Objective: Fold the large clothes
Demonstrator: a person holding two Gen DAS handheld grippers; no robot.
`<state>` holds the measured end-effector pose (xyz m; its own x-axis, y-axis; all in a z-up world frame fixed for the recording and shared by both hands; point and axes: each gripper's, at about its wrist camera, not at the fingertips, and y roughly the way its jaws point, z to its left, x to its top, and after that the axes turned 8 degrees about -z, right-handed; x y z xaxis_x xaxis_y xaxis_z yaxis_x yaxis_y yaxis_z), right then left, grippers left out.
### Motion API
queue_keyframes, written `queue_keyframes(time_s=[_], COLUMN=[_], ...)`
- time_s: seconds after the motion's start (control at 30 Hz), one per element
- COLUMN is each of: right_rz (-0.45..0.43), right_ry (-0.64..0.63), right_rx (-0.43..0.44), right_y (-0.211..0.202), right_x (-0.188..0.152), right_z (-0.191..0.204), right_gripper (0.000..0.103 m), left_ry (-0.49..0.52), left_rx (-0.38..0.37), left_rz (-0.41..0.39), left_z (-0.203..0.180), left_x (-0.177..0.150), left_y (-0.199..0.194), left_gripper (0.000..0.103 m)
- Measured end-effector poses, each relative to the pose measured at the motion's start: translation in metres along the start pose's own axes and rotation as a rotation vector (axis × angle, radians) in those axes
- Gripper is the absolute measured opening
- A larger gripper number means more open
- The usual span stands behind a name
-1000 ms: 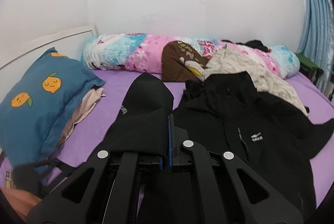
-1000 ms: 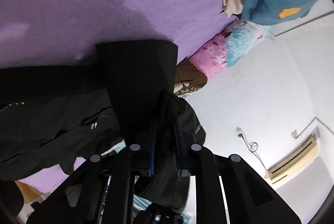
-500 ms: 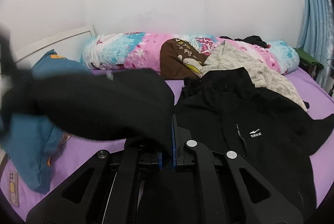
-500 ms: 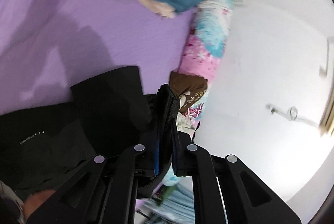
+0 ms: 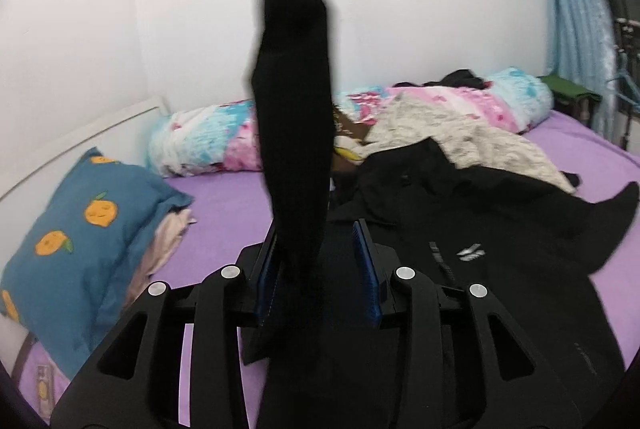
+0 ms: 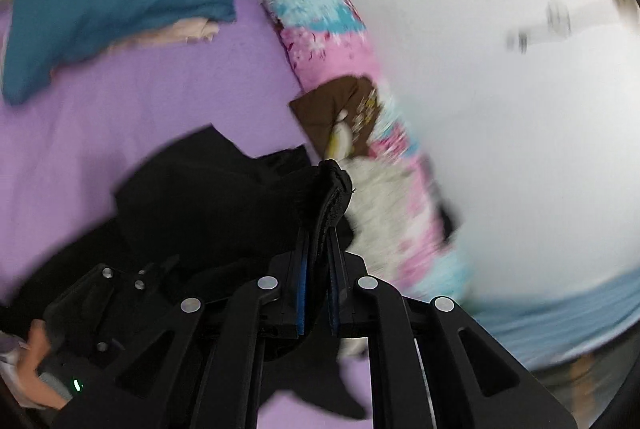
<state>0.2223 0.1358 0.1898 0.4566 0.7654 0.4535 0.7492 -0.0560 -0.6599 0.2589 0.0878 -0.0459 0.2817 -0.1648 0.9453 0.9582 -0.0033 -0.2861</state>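
A large black jacket (image 5: 460, 229) lies spread on the purple bed (image 5: 228, 201). One black sleeve (image 5: 294, 109) is pulled up out of it and stretches to the top of the left wrist view. The left gripper (image 5: 316, 233) hovers low over the jacket and its jaws are opening. The sleeve hangs loosely between its blue pads (image 5: 362, 249), which do not press on it. In the right wrist view the right gripper (image 6: 318, 237) is shut on the sleeve's cuff (image 6: 334, 189), high above the jacket (image 6: 208, 197). A hand (image 6: 38, 349) shows at the lower left there.
A blue pillow with orange prints (image 5: 80, 229) lies at the left by the white headboard (image 5: 80, 145). A rolled floral quilt (image 5: 460, 101) runs along the wall, with a beige garment (image 5: 460, 141) and a brown one (image 5: 348, 137) against it. Blue curtains (image 5: 572, 9) hang at the right.
The right gripper rose high and rolled, lifting the cuff so the sleeve now hangs upright. The left gripper's jaws, closed on the sleeve before, have parted.
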Motion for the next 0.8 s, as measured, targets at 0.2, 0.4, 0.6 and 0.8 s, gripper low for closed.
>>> queue_keyframes(time_s=[0.2, 0.4, 0.6, 0.8], right_rz=[-0.048, -0.08, -0.089, -0.054], right_ry=[0.378, 0.642, 0.788, 0.998], right_rx=[0.132, 0.216, 0.218, 0.27], right_y=[0.014, 0.039, 0.069, 0.099], right_x=[-0.074, -0.156, -0.25, -0.356], right_z=[-0.088, -0.135, -0.138, -0.14], right_gripper=[0.007, 0.007, 0.008, 0.008], left_ry=[-0.019, -0.334, -0.437, -0.416], left_rx=[-0.099, -0.452, -0.368, -0.272], left_rz=[-0.038, -0.101, 0.05, 0.221], left_z=[-0.004, 0.042, 0.071, 0.071], left_x=[-0.006, -0.008, -0.034, -0.069], left_y=[-0.02, -0.029, 0.024, 0.082], left_gripper=[0.038, 0.058, 0.065, 0.065])
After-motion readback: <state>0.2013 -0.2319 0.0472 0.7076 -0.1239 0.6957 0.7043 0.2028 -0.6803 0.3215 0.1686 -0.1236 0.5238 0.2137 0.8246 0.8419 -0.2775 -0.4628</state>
